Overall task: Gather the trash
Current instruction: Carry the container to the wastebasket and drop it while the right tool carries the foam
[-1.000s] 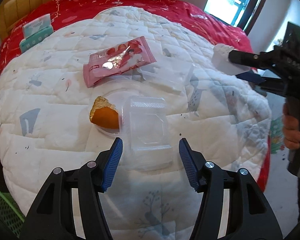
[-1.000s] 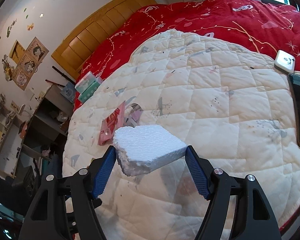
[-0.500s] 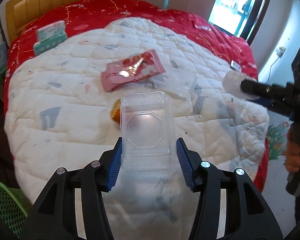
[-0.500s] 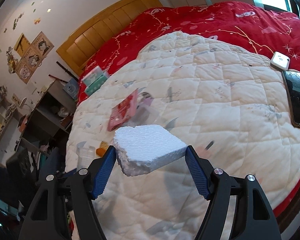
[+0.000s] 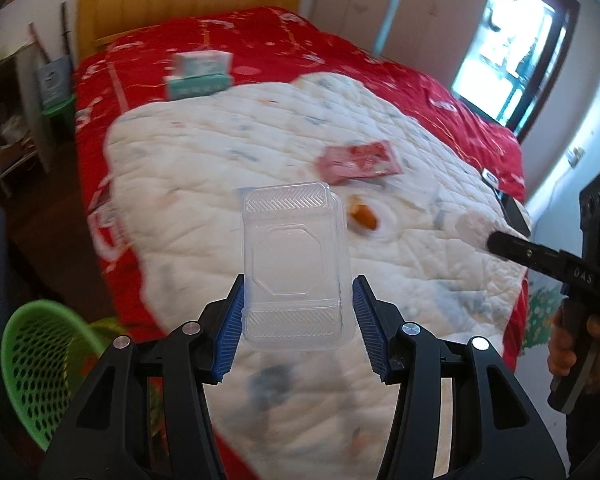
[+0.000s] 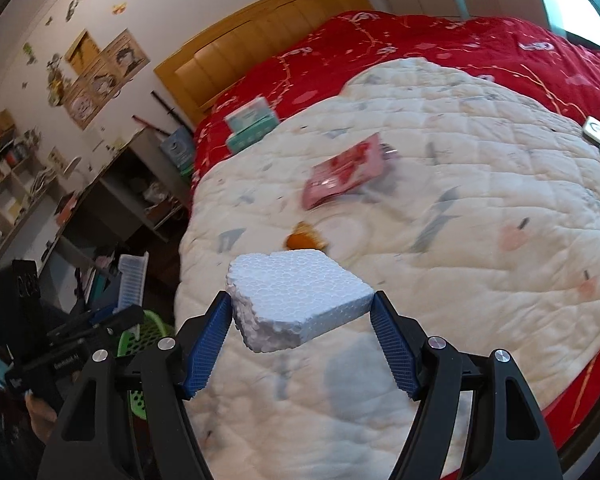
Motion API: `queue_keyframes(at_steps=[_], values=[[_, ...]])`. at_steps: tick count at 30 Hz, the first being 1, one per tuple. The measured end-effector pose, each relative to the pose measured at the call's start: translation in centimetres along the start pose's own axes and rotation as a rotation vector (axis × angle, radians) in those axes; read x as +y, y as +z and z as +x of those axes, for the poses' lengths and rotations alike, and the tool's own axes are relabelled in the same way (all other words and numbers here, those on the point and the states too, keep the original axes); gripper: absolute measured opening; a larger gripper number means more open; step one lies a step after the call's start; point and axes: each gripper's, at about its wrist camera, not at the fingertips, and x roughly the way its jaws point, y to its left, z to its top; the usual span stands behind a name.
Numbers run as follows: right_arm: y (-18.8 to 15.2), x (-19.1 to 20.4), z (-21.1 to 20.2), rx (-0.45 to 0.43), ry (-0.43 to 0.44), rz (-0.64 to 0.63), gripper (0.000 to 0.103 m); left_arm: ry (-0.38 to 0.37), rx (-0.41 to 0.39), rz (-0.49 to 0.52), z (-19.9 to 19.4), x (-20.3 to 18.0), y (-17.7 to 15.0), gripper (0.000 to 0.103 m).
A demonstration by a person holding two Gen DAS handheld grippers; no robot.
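On bed [image 5: 260,32]: white quilt [image 5: 228,152], bedrm.

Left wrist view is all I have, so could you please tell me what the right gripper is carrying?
Observer: The right gripper pinches a white foam block between both blue pads.
Operator: Thank you. Is the block a clean piece?
Observer: No, its near left edge looks ragged, as if broken off.
Operator: And how does my load sit relative to the basket?
Observer: In the right wrist view the green basket shows on the floor beside the bed, directly below the clear container.
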Motion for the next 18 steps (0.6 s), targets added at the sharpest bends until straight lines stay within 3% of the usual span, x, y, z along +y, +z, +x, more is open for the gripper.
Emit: queue_keyframes(at_steps=[11,18], values=[[-2.6,7.7,2.3,0.052,0.086,-0.076,0.068,0.143,-0.019,-0.167,-5.6,11.1,-4.7,0.052],[-3.7,11.9,4.1,0.092,0.131,-0.126,0.068,0.248,0.025,-0.297,-6.9,18.5,-8.1,0.052]])
